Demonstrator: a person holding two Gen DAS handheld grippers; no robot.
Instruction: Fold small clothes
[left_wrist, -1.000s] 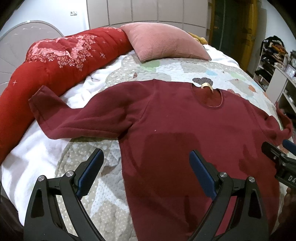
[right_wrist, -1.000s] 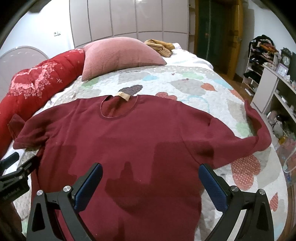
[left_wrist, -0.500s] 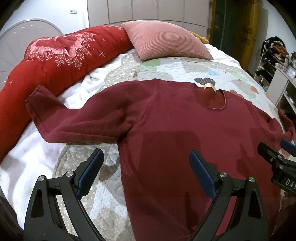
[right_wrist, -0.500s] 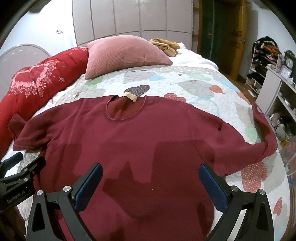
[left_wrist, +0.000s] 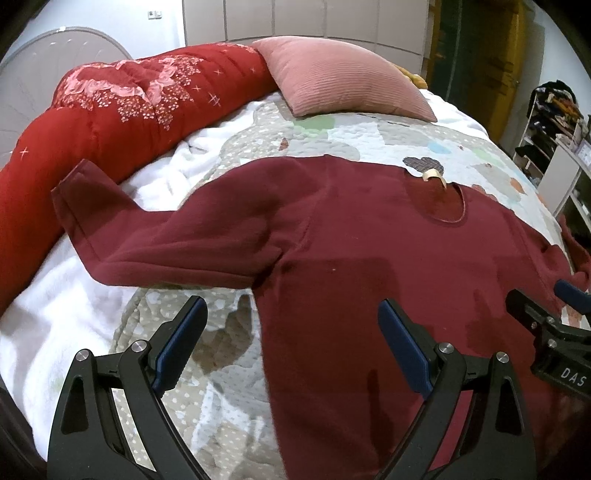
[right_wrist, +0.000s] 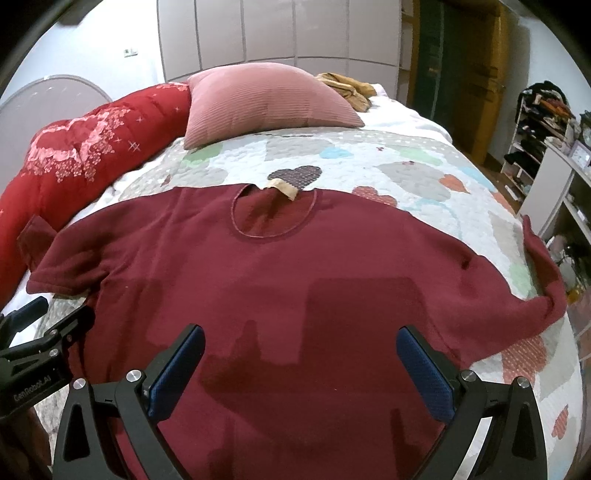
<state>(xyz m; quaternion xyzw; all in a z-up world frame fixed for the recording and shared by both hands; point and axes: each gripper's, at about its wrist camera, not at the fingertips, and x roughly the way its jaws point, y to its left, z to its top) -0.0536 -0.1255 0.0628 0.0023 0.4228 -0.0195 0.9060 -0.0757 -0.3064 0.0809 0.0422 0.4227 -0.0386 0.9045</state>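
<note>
Closest to me, the left gripper (left_wrist: 291, 321) hangs with its jaws spread wide and nothing between them, straddling the left side seam of the maroon sweatshirt (left_wrist: 388, 266). The right gripper (right_wrist: 301, 350) is just as wide apart and just as bare, poised above the lower middle of the body. Neither one touches cloth that I can make out.

The sweatshirt lies face up and flat on the bed, neckline (right_wrist: 273, 218) away from me, a tan label (right_wrist: 282, 186) flipped out at the collar. Its left sleeve (left_wrist: 155, 236) stretches out to the red quilt. The right sleeve (right_wrist: 532, 295) trails to the bed's edge, cuff turned up, and that's the worry: drag the body for a fold and I'd guess that sleeve slides right off the side. The fabric looks thick and fleecy, so a shallow pinch could catch only the top layer and leave the back behind, giving a lopsided fold. The mattress is soft too, and pushing down could bunch the bedspread (right_wrist: 424, 166) into the bite.

That bedspread is quilted, pale, with patchwork clouds and hearts, white blanket (left_wrist: 48, 295) showing at the left. Further back, a rolled red floral quilt (left_wrist: 122, 96) runs along the side and a pink ribbed pillow (right_wrist: 266, 99) sits beyond the collar, mustard-coloured clothes (right_wrist: 347, 86) behind it. At the far wall stand pale wardrobe doors (right_wrist: 277, 29), a wooden door to the right, and cluttered shelves (right_wrist: 535, 122).
</note>
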